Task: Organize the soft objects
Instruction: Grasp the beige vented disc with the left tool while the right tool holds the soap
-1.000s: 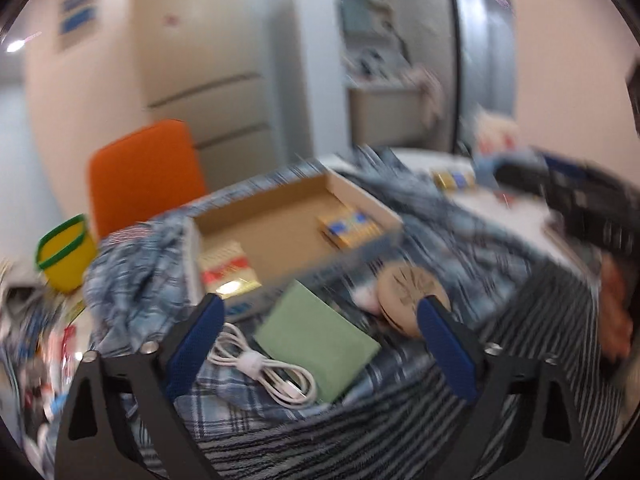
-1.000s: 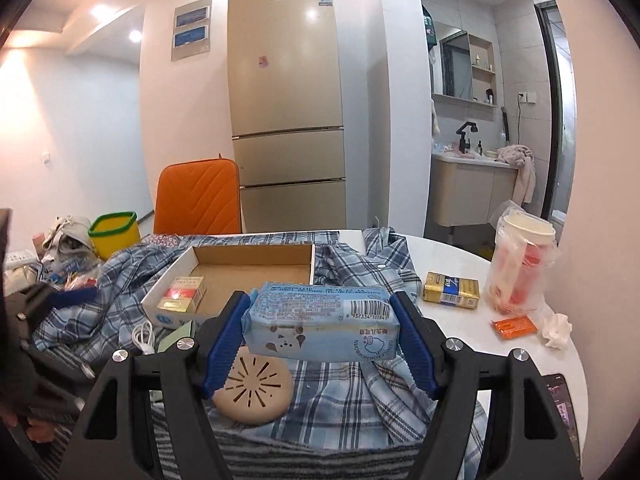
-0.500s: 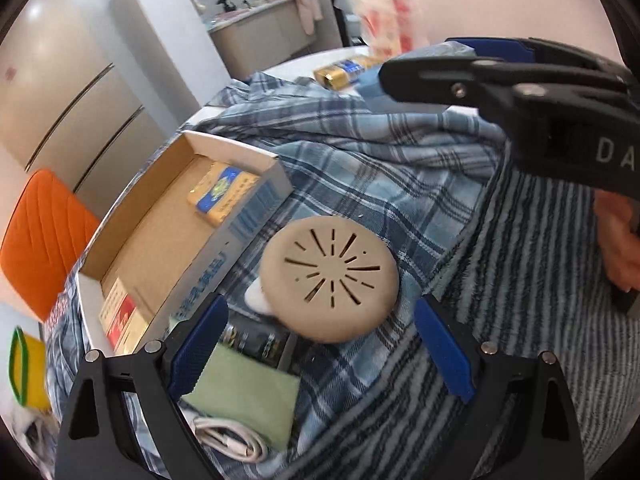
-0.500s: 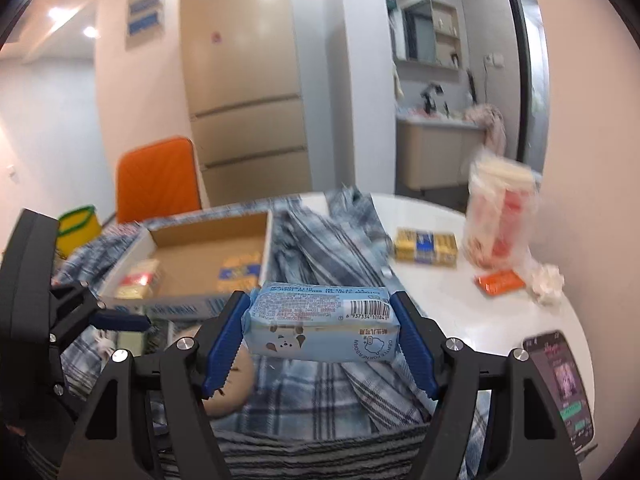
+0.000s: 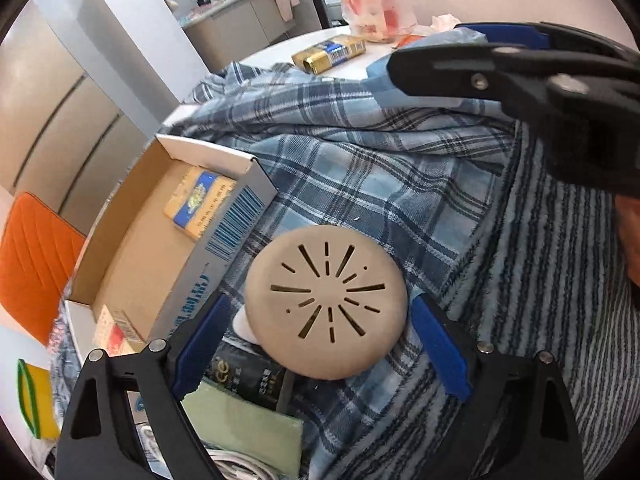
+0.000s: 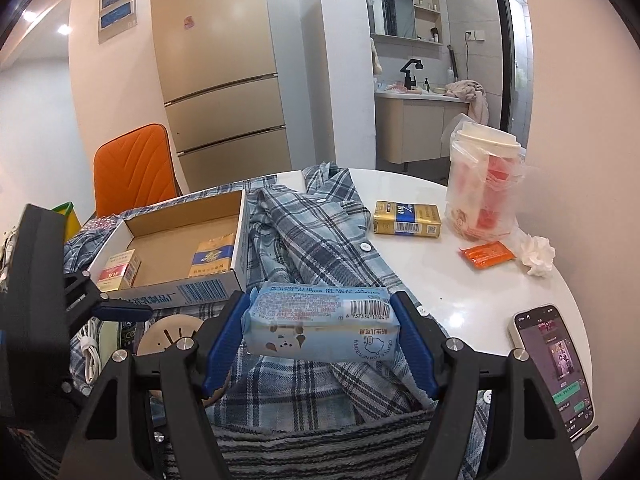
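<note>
A plaid shirt (image 6: 320, 248) sprawls over the white table (image 6: 460, 292), just beside an open cardboard box (image 6: 176, 256). The right claw (image 6: 320, 332) clamps a blue wipes pack (image 6: 320, 328) above the shirt. The left claw (image 5: 320, 344) gapes wide around a tan slotted disc (image 5: 326, 308) lying on the shirt.
</note>
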`<state>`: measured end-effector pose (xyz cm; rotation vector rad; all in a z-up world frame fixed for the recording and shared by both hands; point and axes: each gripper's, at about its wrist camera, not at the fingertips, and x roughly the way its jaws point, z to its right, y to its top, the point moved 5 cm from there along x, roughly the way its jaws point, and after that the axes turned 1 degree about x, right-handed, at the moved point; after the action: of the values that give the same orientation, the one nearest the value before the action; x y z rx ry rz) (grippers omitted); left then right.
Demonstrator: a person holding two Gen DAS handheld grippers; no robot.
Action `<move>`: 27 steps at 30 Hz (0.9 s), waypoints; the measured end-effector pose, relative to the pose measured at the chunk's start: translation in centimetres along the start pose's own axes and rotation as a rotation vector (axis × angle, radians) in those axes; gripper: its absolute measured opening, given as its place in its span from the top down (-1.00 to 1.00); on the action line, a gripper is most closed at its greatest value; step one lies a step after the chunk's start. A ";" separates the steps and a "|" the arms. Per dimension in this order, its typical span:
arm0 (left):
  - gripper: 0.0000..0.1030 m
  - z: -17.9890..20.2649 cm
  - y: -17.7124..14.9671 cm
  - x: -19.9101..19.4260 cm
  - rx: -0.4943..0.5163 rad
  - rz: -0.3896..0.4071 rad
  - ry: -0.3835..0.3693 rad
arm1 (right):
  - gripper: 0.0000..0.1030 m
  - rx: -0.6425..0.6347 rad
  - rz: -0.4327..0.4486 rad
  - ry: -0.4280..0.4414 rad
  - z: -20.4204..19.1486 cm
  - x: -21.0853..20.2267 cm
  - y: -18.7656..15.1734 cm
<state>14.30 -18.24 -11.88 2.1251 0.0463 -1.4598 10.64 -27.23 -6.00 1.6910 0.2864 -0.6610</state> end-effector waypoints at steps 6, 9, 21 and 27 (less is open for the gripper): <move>-0.50 -0.5 -0.4 0.4 -0.071 -0.002 -0.052 | -0.44 -0.006 -0.014 0.003 -0.2 0.4 0.0; -0.40 -0.4 -0.5 -0.4 -0.081 0.036 -0.037 | -0.44 -0.008 -0.013 0.005 -0.1 0.4 -0.1; -0.35 -1.8 -3.1 -6.3 -0.234 0.242 0.007 | -0.44 -0.019 0.033 0.065 -0.5 -0.6 0.1; -0.36 -3.0 -4.8 -11.0 -0.310 0.452 0.187 | -0.44 -0.126 0.135 0.107 -3.3 -3.7 1.0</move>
<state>10.76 -9.77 -3.58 1.8570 -0.1230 -0.9255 9.02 -23.68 -2.74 1.6112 0.2816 -0.4444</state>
